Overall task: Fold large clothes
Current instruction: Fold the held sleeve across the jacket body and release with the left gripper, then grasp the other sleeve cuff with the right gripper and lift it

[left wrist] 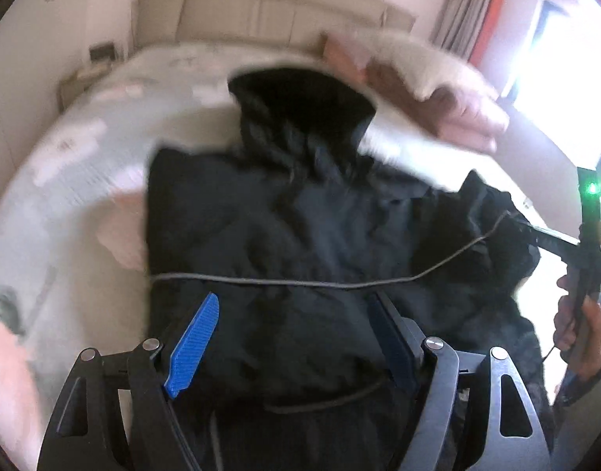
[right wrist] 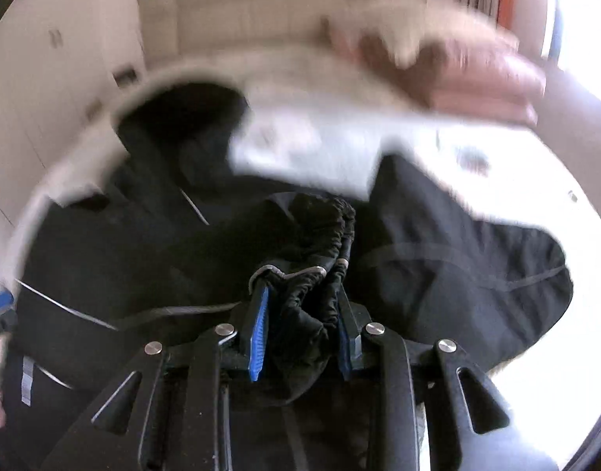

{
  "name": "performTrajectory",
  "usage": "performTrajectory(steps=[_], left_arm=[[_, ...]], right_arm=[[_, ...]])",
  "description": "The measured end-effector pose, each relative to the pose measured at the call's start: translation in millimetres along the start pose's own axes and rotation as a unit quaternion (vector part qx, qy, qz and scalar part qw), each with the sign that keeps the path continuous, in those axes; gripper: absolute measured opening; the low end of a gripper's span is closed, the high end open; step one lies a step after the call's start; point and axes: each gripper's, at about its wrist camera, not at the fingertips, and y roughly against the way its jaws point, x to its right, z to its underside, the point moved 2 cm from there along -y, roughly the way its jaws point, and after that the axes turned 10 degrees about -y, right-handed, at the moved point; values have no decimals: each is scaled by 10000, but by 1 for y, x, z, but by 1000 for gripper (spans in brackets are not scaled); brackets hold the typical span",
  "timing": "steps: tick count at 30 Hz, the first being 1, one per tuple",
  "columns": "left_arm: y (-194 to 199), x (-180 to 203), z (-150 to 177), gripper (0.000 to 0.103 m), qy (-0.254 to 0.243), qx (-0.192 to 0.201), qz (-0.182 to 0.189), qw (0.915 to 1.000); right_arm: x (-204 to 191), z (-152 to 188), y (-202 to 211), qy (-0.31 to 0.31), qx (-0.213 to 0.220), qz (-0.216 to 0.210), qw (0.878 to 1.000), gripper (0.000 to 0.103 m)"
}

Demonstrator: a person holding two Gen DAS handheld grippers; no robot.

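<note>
A black jacket point(left wrist: 284, 212) lies spread on the pale bed point(left wrist: 76, 180), hood toward the headboard point(left wrist: 261, 11). The left view shows the left gripper point(left wrist: 296, 337) with its jaws wide apart above the jacket, holding nothing. Only the right view shows the right gripper point(right wrist: 302, 329) with its 2 blue pads point(right wrist: 259, 333) clamped on the elastic cuff point(right wrist: 320, 243) of a sleeve.

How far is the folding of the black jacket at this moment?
Early stage. The jacket lies spread on the bed, hood away from the cameras; one side edge looks straight, perhaps already folded in. In hand: the right gripper is shut on the elastic cuff of a sleeve. The left gripper is open above the body. Remaining: fold the sleeves and body.
</note>
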Motion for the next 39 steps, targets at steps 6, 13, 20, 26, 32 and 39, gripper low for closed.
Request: performTrajectory(steps=[6,13,20,26,32,39], left_arm=[[-46,-11,12,79,-19,-408,-374,9985],[-5,6,10,79,44,13,-77,10000],[-28,27,24,79,114,-237,-28,9997],[-33,34,41,81,-143,355,-301,9988],[-35,33,44,82,-172,466,-326,9982],[-36,35,46,83,-257,451,-450,9976]], right_arm=[[-6,29,-38,726,-125,489,9961,40],[-7,10,24,312,381,-293,9984,89],[-59,28,6,603,109,-701,9957,77],[-51,67,-45,620,199,-475,9967,79],[-47,69,-41,533,175,-600,9966,80],[16,53,51,31,485,-1080,9930,79]])
